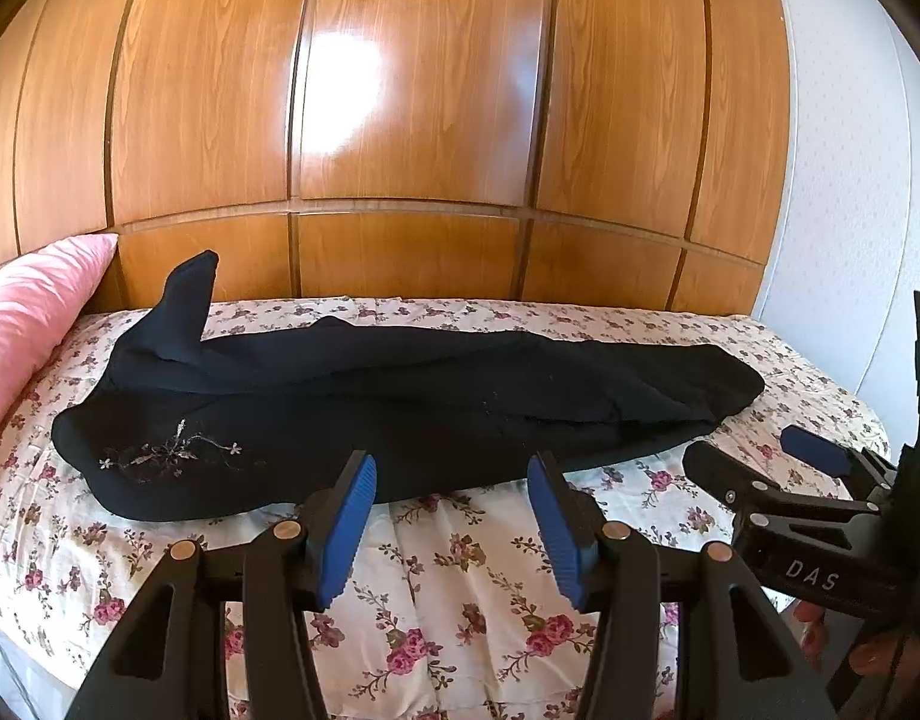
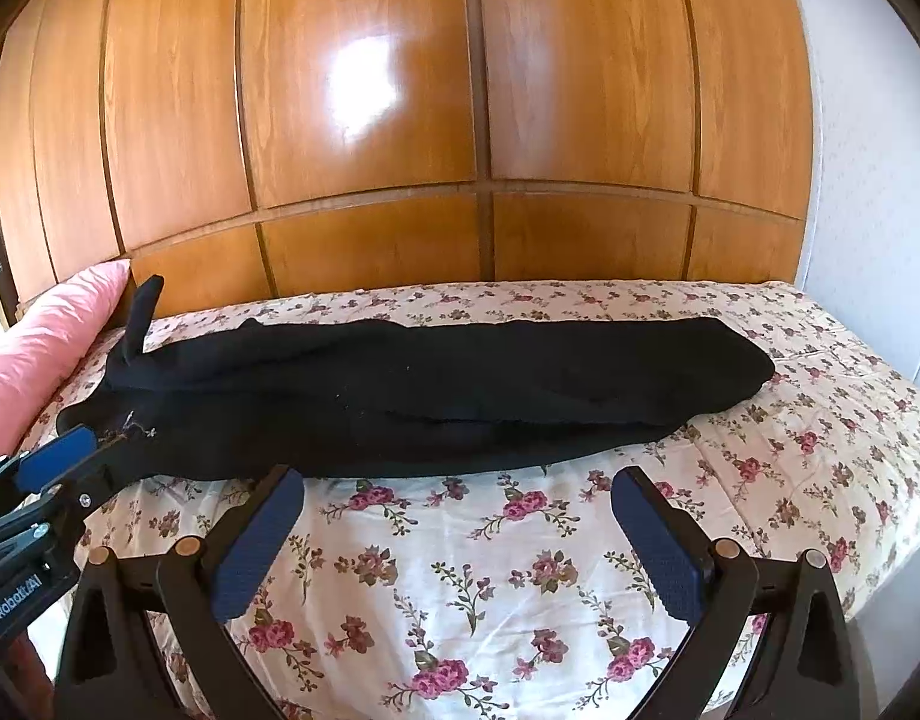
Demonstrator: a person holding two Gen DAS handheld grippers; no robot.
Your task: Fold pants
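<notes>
Pants (image 1: 399, 402): laid lengthwise on bed (image 1: 460, 570), one part propped at 10 o'clock.
Left hand-held gripper (image 1: 450, 516): parted, empty.
Right hand-held gripper (image 2: 460, 534): spread wide, empty.
Risk: layers may be separated if only the top one is pinched.

Matt black knit pants (image 1: 399, 396) lie on a flower-printed cotton bedspread (image 1: 472, 576), a pink cloth pillow (image 1: 33, 312) alongside, before a glossy varnished wooden wardrobe (image 1: 399, 90) mirroring window light.

We see the black pants (image 2: 411, 396) stretched lengthwise across our floral bedsheet (image 2: 520, 570), one end near the pink pillow (image 2: 45, 348). Our right gripper (image 2: 456, 504) hangs wide open just short of them, with nothing between its fingers.
</notes>
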